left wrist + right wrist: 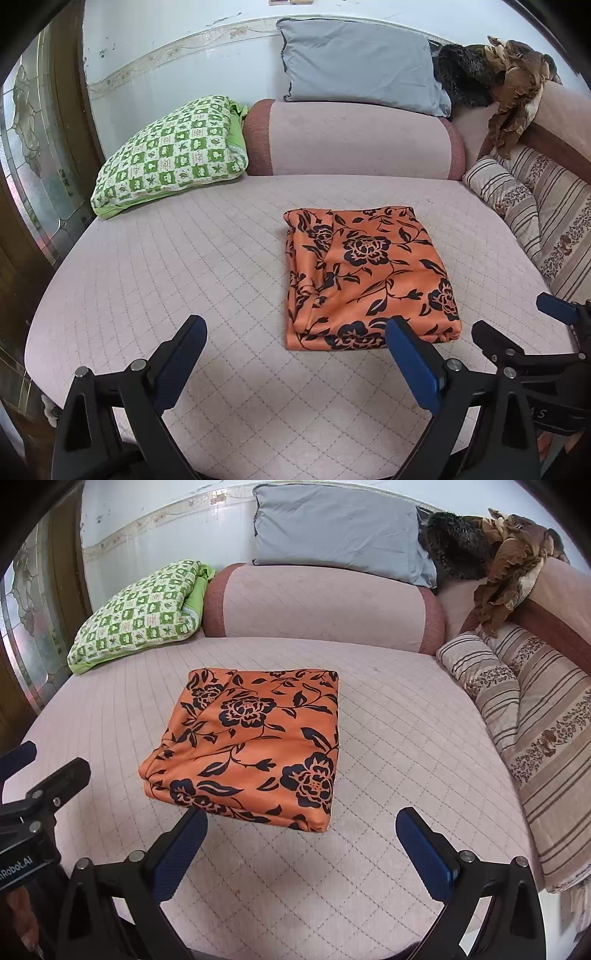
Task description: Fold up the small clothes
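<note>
We hold two grippers side by side above a pale pink quilted sofa seat point(147, 258). The left gripper point(295, 332) has its jaws spread wide and holds nothing; the right gripper point(301, 819) is likewise spread wide and empty.

The orange cloth with black flowers point(251, 746) lies on the seat, already folded into a thick, roughly square bundle. Seen along the left jaws, it sits ahead and toward the right-hand finger, whose blue pad overlaps its near edge in the view. Seen along the right jaws, it sits ahead and toward the left-hand finger, its near edge just beyond the fingertips. Neither gripper appears to touch it.

We judge the fold is nearly or fully done. Its left side looks loose, with layers bulging and a flap showing near the far left corner. To finish well, we would bring the left jaws to that loose side, press or tuck the layers flat, and steady the opposite edge with the right jaws so the bundle does not slide or spring open. We should pinch all layers together, not only the top one.

Beyond the cloth, a green checked pillow point(170, 151) and a grey pillow point(358, 62) rest well apart from it.
</note>
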### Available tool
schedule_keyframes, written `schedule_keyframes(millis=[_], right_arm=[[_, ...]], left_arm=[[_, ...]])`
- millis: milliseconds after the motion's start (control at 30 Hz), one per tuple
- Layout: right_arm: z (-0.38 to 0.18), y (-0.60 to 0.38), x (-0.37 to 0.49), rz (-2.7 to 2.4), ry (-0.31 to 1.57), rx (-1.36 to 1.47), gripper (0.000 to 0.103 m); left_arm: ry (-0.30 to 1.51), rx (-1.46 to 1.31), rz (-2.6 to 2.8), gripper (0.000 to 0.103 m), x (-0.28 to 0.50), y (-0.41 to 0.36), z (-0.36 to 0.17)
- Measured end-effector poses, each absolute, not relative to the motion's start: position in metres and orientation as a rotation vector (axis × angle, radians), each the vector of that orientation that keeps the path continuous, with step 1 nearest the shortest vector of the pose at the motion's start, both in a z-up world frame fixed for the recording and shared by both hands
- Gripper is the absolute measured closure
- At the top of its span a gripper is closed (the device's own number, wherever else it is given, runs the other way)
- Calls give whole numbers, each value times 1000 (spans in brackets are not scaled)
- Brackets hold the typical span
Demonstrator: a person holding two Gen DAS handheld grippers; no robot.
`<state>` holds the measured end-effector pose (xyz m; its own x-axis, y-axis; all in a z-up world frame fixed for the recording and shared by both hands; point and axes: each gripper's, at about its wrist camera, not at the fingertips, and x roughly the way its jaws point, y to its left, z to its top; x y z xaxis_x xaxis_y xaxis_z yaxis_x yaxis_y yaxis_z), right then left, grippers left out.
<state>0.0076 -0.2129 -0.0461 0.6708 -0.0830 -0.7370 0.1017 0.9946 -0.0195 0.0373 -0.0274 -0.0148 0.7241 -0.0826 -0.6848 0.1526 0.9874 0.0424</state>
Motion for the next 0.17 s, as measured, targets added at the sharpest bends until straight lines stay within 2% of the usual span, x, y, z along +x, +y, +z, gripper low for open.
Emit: schedule_keyframes(millis=[167], right_arm=[[-48,-214,17,-103,833,27,0]], left_arm=[[745,105,-127,6,44,-30,-16]])
